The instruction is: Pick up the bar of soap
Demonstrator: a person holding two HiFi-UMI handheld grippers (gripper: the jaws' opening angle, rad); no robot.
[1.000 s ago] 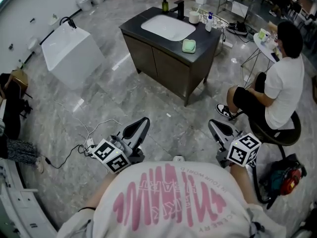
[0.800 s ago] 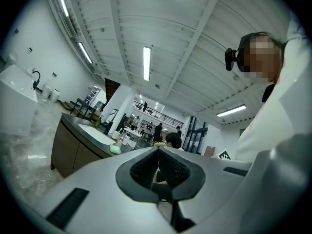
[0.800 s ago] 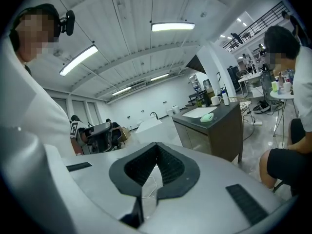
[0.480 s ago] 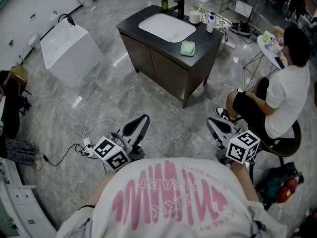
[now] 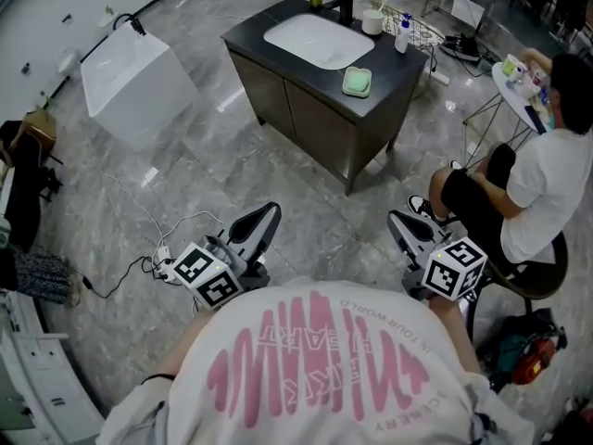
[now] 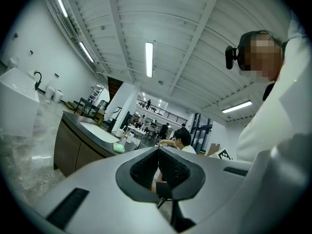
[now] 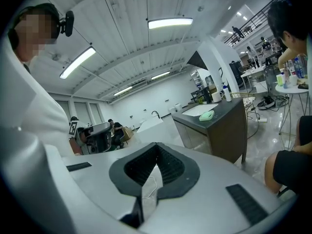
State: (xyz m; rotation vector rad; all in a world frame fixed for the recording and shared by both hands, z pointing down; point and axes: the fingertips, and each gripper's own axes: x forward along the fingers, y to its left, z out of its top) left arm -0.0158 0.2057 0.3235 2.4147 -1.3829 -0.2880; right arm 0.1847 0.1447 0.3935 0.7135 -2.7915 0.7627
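Two shut grippers held low, well short of the counter (image 5: 394, 68) that bears the soap.
The counter stands across the floor ahead. Left gripper (image 5: 269, 213) and right gripper (image 5: 397, 221) have jaws together, empty. The green soap (image 5: 357, 82) lies beside the basin (image 5: 315, 40), well apart from both. A shirt (image 5: 315, 378) hides the hands.

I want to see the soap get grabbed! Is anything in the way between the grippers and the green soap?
Nothing visible is. Only bare floor lies between the left gripper, the right gripper and the cabinet. The soap lies uncovered on the countertop's near corner.
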